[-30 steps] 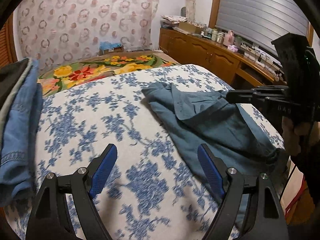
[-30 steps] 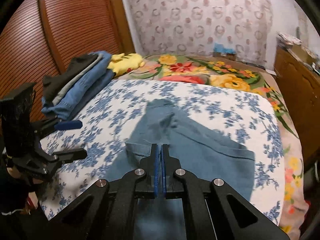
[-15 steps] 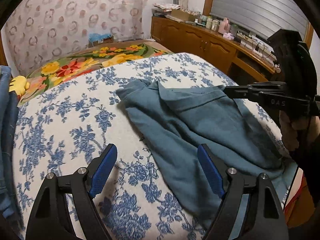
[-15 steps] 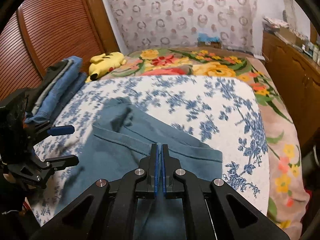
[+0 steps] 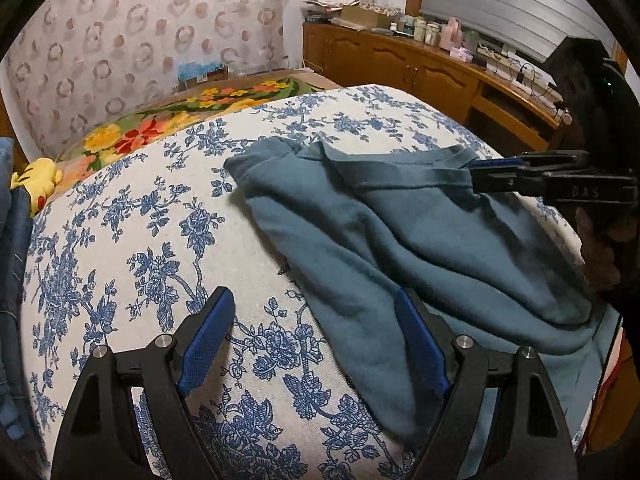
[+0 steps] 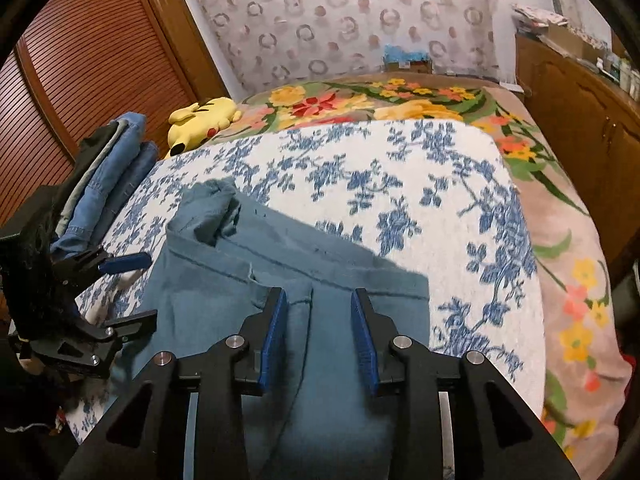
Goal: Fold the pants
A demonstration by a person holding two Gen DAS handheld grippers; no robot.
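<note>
Both claws are hovering at the near edge of the bed [image 6: 460,168]. Right claw [image 6: 319,300] is standing narrowly parted, its jaws having just been opening, with the teal pants [image 6: 320,280] lying flat beneath the gap and neither blue pad pressing the cloth. Left claw [image 5: 316,312] is gaping wide and gripping nothing, its right pad [image 5: 420,348] hanging over the pants' near left edge, its left pad over bare blue-flowered cover.

Pants are lying on the near right part of the bed, waistband running across towards the right edge, one bunched end reaching towards the middle. In the left wrist view the right claw's fingertips [image 5: 492,172] are sitting at the waistband's right end.

Beyond the pants, the cover is lying bare across the middle and far part, giving open room. Along the left edge a stack of folded jeans [image 6: 116,184] is resting, and a yellow plush toy [image 6: 200,120] is lying past it, near the far left corner on the bright flowered blanket [image 6: 400,100]. A wooden cabinet [image 5: 420,72] is running just beside the bed's right edge.
</note>
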